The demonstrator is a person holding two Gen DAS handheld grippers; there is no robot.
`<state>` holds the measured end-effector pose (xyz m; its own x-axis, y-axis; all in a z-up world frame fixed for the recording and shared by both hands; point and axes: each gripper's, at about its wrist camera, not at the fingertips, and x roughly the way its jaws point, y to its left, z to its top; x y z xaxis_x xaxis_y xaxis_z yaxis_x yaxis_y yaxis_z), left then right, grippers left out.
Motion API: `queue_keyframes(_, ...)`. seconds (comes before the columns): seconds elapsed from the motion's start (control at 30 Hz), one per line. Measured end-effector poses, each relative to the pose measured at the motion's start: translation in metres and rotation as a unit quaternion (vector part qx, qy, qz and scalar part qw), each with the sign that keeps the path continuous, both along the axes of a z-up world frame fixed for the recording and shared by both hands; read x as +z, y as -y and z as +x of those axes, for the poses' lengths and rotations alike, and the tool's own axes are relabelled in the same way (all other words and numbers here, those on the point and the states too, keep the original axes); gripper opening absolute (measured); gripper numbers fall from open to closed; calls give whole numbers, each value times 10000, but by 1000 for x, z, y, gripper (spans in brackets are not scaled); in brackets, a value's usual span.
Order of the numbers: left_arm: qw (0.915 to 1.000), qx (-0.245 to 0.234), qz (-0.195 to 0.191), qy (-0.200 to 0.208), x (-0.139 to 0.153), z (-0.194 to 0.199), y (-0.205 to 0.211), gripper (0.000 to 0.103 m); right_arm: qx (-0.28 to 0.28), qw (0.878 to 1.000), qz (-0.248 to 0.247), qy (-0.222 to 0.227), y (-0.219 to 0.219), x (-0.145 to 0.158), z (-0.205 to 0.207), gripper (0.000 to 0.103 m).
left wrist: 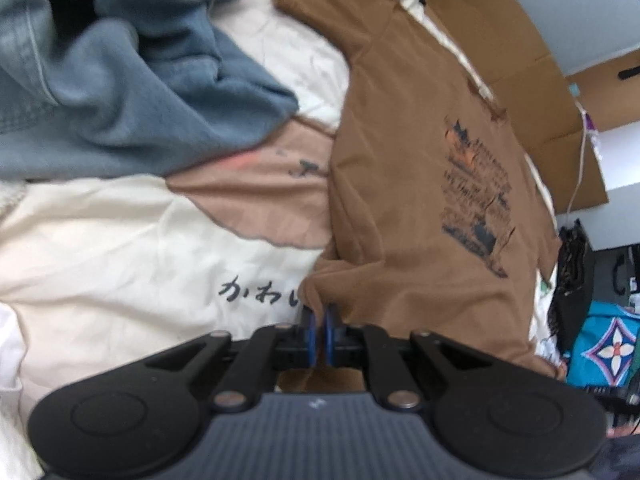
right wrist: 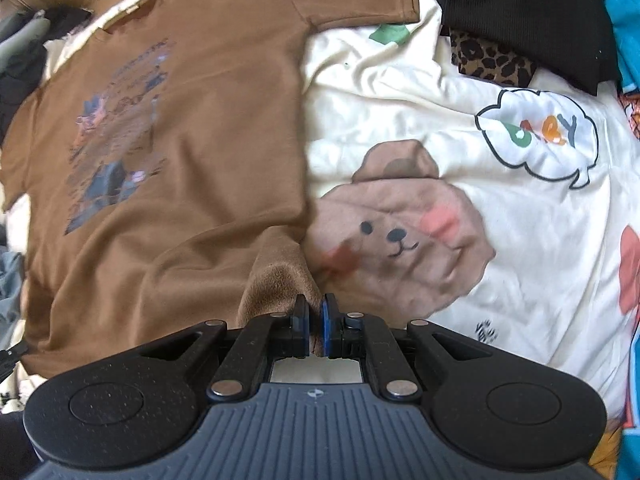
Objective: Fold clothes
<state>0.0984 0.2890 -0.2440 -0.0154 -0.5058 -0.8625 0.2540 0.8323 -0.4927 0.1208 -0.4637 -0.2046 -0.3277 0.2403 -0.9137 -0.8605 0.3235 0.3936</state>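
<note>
A brown T-shirt [left wrist: 404,152] with a dark printed graphic lies spread on a cream bedcover [left wrist: 120,240]. My left gripper [left wrist: 320,312] is shut on the shirt's bottom hem corner, with cloth pinched between the blue pads. In the right wrist view the same brown T-shirt [right wrist: 180,140] fills the left half. My right gripper [right wrist: 314,308] is shut on the other hem corner, and the fabric bunches up in a ridge just ahead of the pads. Both grippers point steeply down at the bed.
A heap of grey-blue garments [left wrist: 112,80] lies at the upper left. Cardboard [left wrist: 520,60] lines the far side of the bed. Black clothing [right wrist: 528,12] and a leopard-print piece [right wrist: 492,60] sit at the upper right. The bedcover shows a bear print [right wrist: 400,236].
</note>
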Motion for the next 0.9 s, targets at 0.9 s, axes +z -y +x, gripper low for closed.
queue_keyframes(0.9,9781,-1571,1107,796,-7,-52,18,33,616,9976,-106,310,-19,-23,-3,4)
